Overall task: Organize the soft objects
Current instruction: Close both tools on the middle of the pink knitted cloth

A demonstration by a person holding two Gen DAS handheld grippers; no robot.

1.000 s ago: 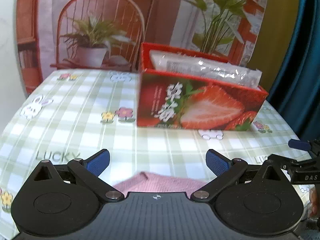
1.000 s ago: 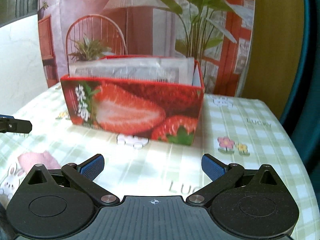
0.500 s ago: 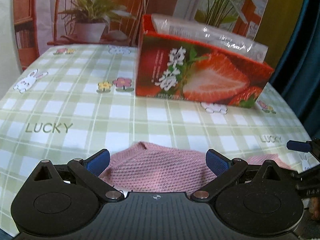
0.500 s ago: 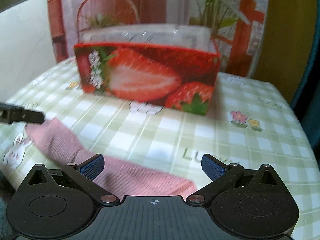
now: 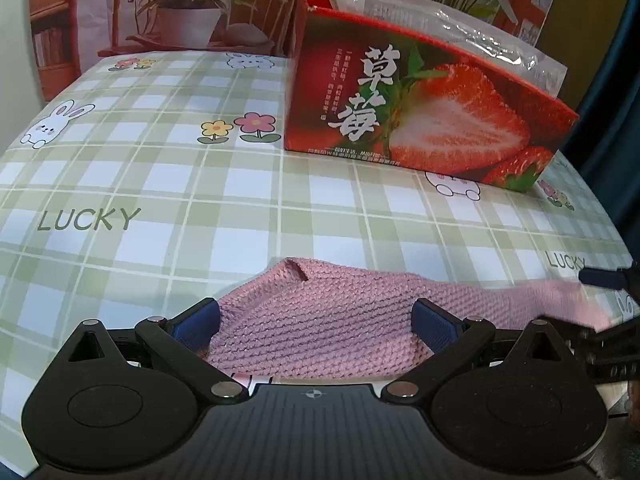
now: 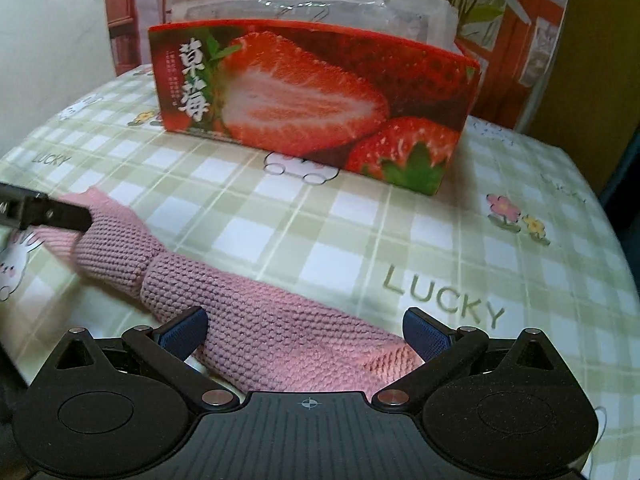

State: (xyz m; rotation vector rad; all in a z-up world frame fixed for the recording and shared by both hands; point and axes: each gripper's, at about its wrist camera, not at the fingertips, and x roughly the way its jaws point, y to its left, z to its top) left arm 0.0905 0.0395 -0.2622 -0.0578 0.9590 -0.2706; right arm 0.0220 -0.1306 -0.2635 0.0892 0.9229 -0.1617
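A pink knitted cloth [image 5: 320, 328] lies stretched out near the front edge of the checked tablecloth. My left gripper [image 5: 316, 322] is open, its blue pads on either side of the cloth's left end. In the right wrist view the same pink cloth [image 6: 256, 320] runs from the left towards me, and my right gripper [image 6: 304, 332] is open around its right end. A finger of the left gripper [image 6: 52, 214] shows over the cloth's far end. Behind stands a red strawberry box [image 5: 420, 120] [image 6: 316, 100], open at the top, with a clear plastic packet [image 5: 440, 24] sticking out.
The green and white checked tablecloth [image 5: 160, 200] has flowers, rabbits and the word LUCKY printed on it. Its bare part stretches between the cloth and the box. A printed backdrop with a plant and chair stands behind the table; a dark blue curtain [image 5: 616, 92] hangs at right.
Both grippers have tilted down and moved in over the pink cloth, which now lies between each pair of open fingers. The box looks nearer in both views.
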